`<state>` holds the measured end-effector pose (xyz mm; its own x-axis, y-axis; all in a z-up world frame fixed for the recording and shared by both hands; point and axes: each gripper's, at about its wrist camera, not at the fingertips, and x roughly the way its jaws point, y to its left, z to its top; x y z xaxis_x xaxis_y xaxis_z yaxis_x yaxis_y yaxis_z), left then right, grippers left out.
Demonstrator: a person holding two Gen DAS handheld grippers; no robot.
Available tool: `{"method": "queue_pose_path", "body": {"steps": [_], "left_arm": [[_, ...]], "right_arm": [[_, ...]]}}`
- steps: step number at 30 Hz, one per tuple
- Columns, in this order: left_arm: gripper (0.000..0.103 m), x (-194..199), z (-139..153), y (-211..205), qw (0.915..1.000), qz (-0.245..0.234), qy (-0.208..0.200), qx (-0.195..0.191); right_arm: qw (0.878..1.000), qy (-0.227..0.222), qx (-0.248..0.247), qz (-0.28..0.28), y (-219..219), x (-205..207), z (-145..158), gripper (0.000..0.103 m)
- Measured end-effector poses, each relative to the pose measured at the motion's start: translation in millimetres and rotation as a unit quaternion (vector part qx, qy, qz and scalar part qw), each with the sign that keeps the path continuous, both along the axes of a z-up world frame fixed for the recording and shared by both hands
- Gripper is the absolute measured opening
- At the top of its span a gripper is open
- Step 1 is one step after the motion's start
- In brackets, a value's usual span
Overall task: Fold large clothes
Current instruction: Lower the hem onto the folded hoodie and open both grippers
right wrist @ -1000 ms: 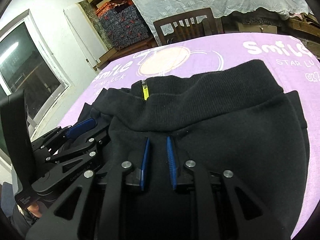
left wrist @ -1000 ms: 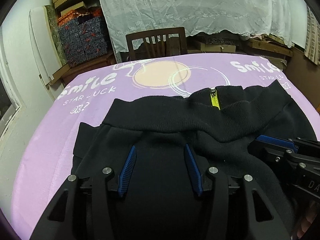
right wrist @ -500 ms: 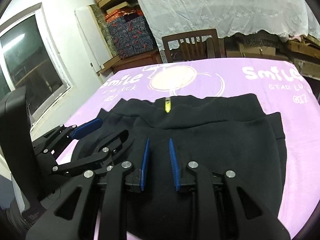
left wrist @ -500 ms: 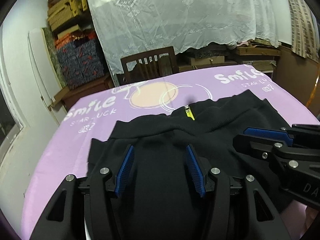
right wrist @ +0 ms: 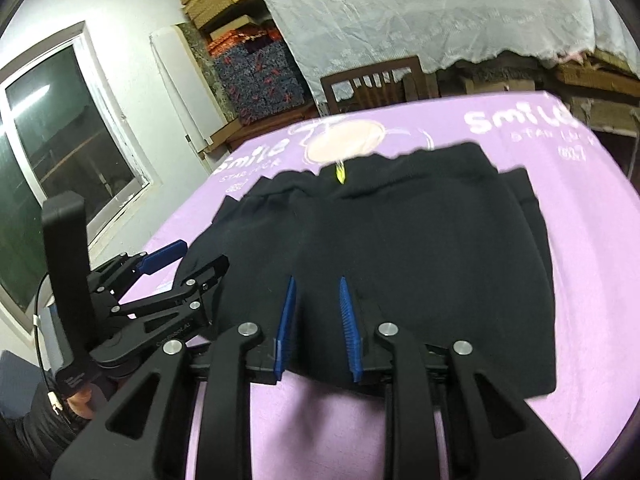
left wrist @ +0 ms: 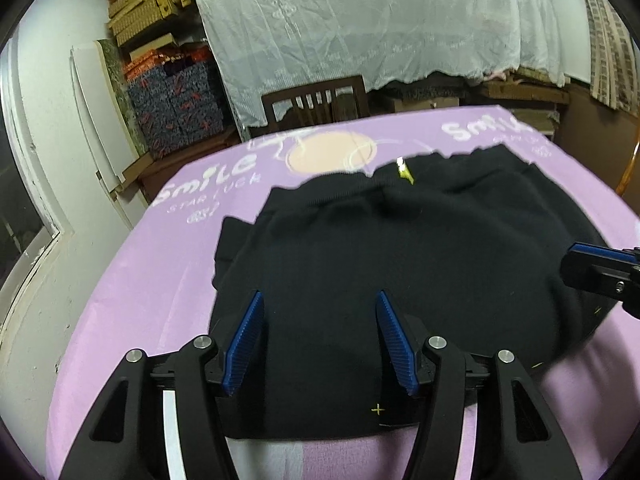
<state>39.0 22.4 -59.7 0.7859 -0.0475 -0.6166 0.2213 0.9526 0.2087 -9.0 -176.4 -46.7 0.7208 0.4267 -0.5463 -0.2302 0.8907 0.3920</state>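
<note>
Worktop [left wrist: 168, 264] under a purple cloth printed "Smile", filling most of both views. On it I see the black garment [left wrist: 400, 248], folded into a rough block and lying flat, its yellow zipper pull [left wrist: 405, 170] at the far edge. Nothing else rests on the cloth.

Behind the worktop: white lace drape [left wrist: 360, 20] over stacked goods, wooden chair [left wrist: 316, 100] pushed against the far edge, patterned boxes [left wrist: 176, 100] on a low shelf, window [right wrist: 60, 152] to the left in the right wrist view.

My left tongs [left wrist: 320, 340] hang over the garment's near edge, jaws opening, pads clear of the fabric. My right tongs [right wrist: 318, 324] are over the near edge too, jaws apart by a narrow gap, nothing pinched.

Far hem is motion-blurred; the folded layers I cannot count. A hand [right wrist: 82, 404] shows partly under the left tool, bottom left of the right wrist view.
</note>
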Motion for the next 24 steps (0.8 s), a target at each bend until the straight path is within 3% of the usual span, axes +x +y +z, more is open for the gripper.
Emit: {"method": "queue_pose_path", "body": {"steps": [10, 17, 20, 24], "left_arm": [[0.066, 11.6, -19.3, -3.6, 0.9992, 0.002, 0.032, 0.023], [0.066, 9.0, -16.1, -3.5, 0.9994, 0.003, 0.026, 0.024], [0.066, 5.7, -10.7, -3.7, 0.9996, 0.001, 0.02, 0.02], [0.066, -2.1, 0.9, -3.3, 0.9998, -0.013, 0.013, -0.005]], "right_arm": [[0.993, 0.075, 0.092, 0.015, -24.0, 21.8, -37.7, 0.021], [0.992, 0.075, 0.099, 0.002, -23.3, 15.3, -30.0, 0.023], [0.993, 0.058, 0.098, -0.013, -25.5, 1.2, -18.0, 0.037], [0.992, 0.043, 0.108, -0.04, -34.5, -26.7, -13.1, 0.04]]}}
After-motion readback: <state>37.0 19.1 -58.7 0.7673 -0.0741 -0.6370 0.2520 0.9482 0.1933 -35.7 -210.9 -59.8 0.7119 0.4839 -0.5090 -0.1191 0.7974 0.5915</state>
